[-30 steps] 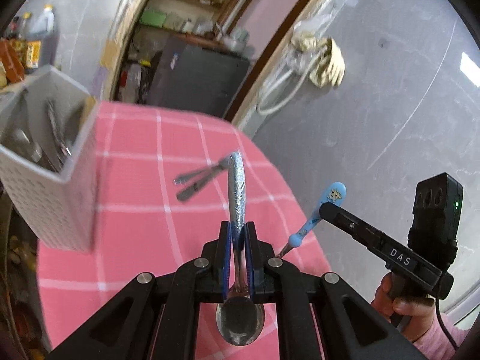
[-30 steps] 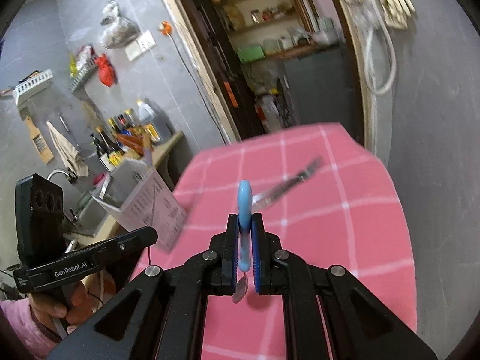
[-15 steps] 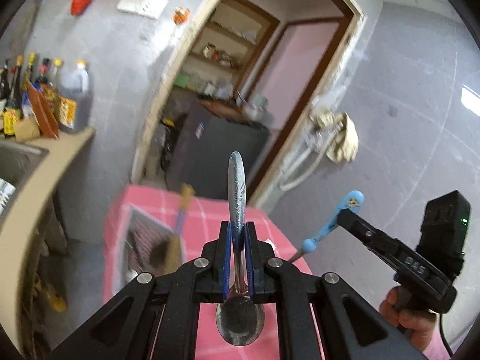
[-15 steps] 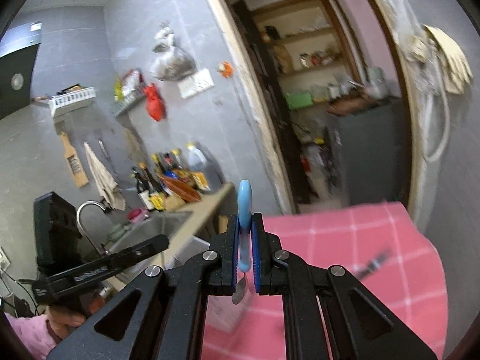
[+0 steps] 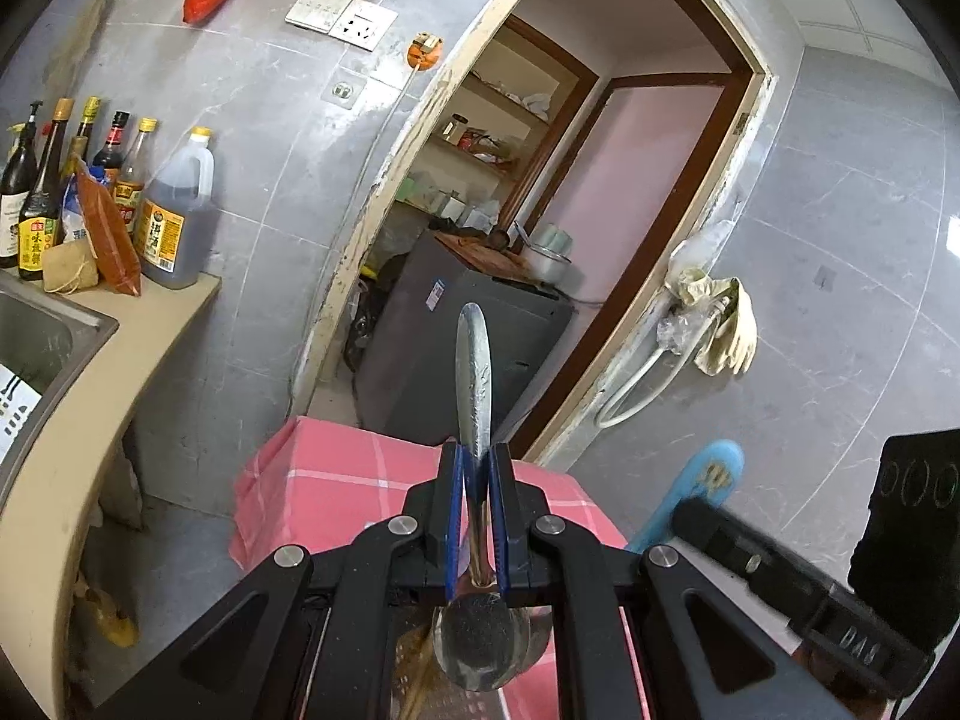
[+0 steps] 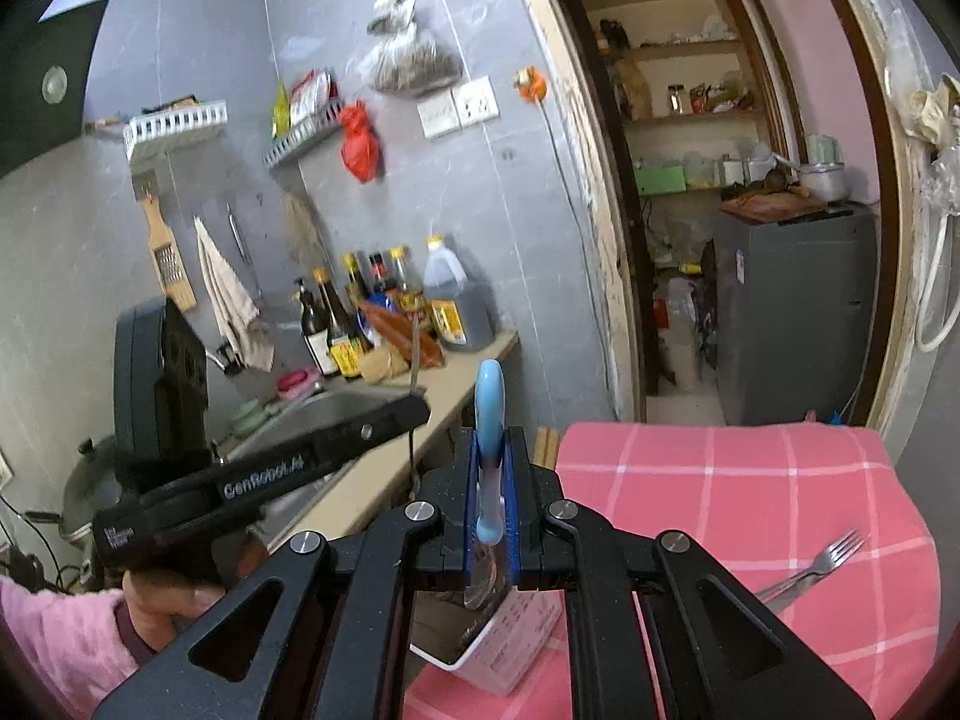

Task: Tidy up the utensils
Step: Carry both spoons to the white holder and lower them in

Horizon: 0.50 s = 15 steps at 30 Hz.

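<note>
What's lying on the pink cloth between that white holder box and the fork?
Nothing: in the right wrist view, only bare pink checked cloth lies between the white utensil holder and the fork, though the gripper frame hides part of that stretch.

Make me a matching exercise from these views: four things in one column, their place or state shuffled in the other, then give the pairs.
1. metal spoon
2. blue-handled spoon
3. fork
4. white holder

A. lying on the pink cloth
B. clamped in the left gripper
C. standing below the right gripper
D. clamped in the right gripper

Pairs: 1-B, 2-D, 3-A, 4-C
</note>
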Each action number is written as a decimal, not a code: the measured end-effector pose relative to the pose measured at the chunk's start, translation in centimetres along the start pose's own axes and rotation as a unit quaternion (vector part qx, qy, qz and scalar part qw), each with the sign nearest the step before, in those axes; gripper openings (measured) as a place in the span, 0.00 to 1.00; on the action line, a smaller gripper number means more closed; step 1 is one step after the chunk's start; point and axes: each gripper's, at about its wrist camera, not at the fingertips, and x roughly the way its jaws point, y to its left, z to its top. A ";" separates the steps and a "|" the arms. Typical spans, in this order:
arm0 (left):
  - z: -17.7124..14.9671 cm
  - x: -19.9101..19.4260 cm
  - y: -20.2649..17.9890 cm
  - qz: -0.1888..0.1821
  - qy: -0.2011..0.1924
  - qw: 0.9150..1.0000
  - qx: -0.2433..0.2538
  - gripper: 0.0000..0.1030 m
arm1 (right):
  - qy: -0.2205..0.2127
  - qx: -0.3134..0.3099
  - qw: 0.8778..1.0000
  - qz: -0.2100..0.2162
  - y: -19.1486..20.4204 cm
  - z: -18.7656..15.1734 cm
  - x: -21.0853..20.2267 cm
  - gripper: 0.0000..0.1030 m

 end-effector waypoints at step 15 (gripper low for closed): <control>-1.8 2.3 0.7 0.004 0.004 1.000 0.021 0.08 | 0.039 0.017 0.999 0.002 -1.0 -2.3 2.3 0.07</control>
